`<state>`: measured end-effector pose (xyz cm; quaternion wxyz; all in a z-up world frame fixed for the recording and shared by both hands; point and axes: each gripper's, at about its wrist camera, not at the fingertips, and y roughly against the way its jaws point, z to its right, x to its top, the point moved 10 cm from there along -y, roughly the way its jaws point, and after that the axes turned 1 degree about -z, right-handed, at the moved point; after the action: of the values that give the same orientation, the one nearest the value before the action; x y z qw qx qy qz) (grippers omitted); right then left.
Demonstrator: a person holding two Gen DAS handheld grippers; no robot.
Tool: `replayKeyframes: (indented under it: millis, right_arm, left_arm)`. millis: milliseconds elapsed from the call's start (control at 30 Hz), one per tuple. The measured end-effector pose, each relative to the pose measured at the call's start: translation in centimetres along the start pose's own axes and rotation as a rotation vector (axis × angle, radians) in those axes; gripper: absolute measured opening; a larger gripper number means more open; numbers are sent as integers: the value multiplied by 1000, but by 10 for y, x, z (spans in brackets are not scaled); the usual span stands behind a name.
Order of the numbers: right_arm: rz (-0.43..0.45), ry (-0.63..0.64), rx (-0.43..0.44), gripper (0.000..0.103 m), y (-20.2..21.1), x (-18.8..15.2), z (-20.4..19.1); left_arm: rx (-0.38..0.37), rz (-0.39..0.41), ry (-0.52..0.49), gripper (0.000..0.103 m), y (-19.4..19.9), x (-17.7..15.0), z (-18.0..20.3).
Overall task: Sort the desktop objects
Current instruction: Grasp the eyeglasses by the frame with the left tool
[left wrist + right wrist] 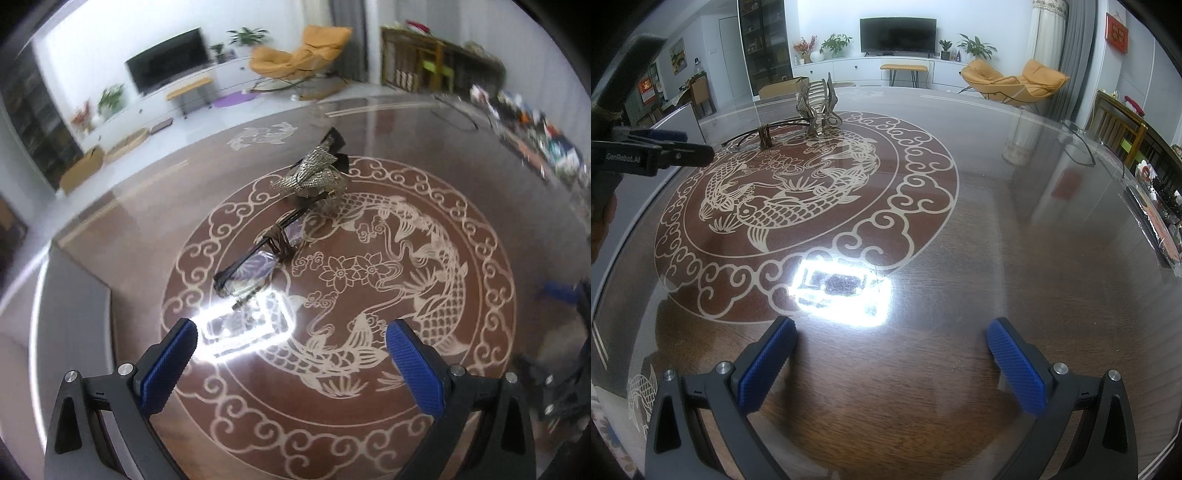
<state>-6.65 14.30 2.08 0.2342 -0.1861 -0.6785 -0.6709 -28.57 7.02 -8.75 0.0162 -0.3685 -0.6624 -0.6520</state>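
Observation:
A pair of black-framed glasses (255,258) lies on the glass-topped table (480,206), on the carp and cloud pattern. A silver scaly hair clip (314,177) lies just beyond the glasses. My left gripper (291,354) is open and empty, hovering above the table short of the glasses. In the right wrist view the glasses (757,138) and the clip (820,107) sit at the far left. My right gripper (892,354) is open and empty above bare table. The left gripper (665,153) shows at the left edge, near the glasses.
A bright lamp reflection (243,326) glares on the glass, also in the right wrist view (842,291). Cluttered items (546,140) line the table's right edge, with a packet (1156,229) there. Chairs (1115,125) stand to the right.

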Motion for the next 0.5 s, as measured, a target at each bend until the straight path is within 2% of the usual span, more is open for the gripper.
replayKeyframes:
  millis: [267, 500]
  right_arm:
    - [0, 0, 0, 103, 1, 0, 1]
    - [0, 0, 0, 103, 0, 0, 0]
  left_arm:
    - [4, -37, -66, 92, -19, 27, -23]
    - [-11, -70, -120, 92, -57, 55, -19]
